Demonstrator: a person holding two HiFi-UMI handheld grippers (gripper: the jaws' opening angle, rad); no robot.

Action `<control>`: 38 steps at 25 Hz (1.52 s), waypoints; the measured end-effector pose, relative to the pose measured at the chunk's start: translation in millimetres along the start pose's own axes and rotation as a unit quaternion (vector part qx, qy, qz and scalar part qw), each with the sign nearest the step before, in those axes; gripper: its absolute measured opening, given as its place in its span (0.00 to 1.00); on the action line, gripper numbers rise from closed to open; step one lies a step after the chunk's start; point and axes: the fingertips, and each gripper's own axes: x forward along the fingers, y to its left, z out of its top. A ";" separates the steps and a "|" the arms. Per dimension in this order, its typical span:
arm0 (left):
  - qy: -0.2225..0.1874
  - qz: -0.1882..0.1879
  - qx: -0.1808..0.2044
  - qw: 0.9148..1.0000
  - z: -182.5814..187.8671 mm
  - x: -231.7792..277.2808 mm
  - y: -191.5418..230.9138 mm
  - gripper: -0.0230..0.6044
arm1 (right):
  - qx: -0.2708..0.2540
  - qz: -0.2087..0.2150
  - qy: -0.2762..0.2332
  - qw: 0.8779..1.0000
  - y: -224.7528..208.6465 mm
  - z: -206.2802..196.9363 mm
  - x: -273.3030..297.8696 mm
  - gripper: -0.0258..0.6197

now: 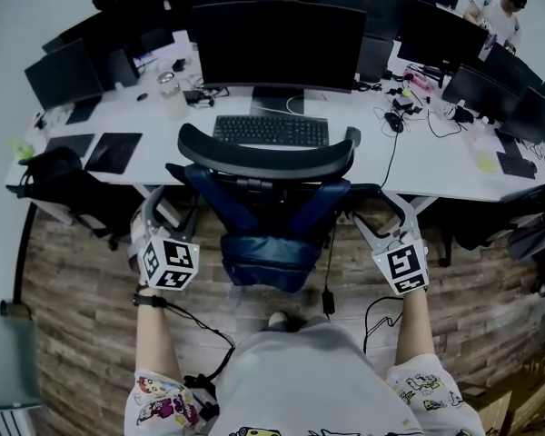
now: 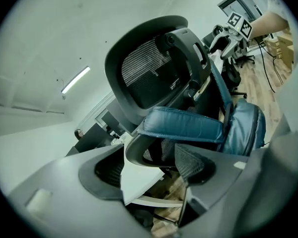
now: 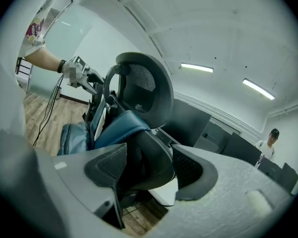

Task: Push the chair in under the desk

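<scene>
Black-mesh, blue-padded chair [image 1: 268, 198]; white desk [image 1: 436, 166] at twelve o'clock; grey left gripper [image 2: 154, 167] and right gripper [image 3: 149, 167], black-and-white marker cubes [image 1: 171, 263]

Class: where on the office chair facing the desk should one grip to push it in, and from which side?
Grip the two armrests, left armrest and right armrest, from behind the chair: they jut out on either side, so the push runs straight toward the desk.

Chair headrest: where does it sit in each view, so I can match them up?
Head view: headrest at centre, just below the keyboard.
Left gripper view: headrest upper centre.
Right gripper view: headrest centre.
Shared landmark: the blue cushion on the chair, beneath it.
</scene>
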 end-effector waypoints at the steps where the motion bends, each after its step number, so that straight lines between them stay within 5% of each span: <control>1: -0.002 0.001 -0.002 1.000 1.6 -4.4 -2.4 0.55 | 0.004 -0.002 -0.006 1.000 1.7 4.6 -4.3 0.48; 8: -0.020 -0.004 -0.031 0.999 14.9 -32.2 -27.4 0.53 | 0.063 0.006 -0.058 0.996 27.0 31.4 -27.2 0.47; 14: -0.037 -0.042 -0.103 0.993 24.9 -51.5 -61.2 0.51 | 0.138 0.041 -0.083 0.986 60.5 38.9 -35.9 0.40; 24: -0.087 -0.138 -0.265 0.950 44.8 -81.4 -128.6 0.35 | 0.264 0.054 -0.104 0.957 99.2 31.8 -50.5 0.22; 33: -0.105 -0.180 -0.337 0.918 56.1 -96.7 -159.5 0.19 | 0.309 0.064 -0.103 0.943 117.5 26.8 -56.6 0.08; 38: -0.108 -0.190 -0.353 0.910 59.0 -100.2 -166.4 0.14 | 0.322 0.075 -0.104 0.938 122.7 23.4 -56.3 0.04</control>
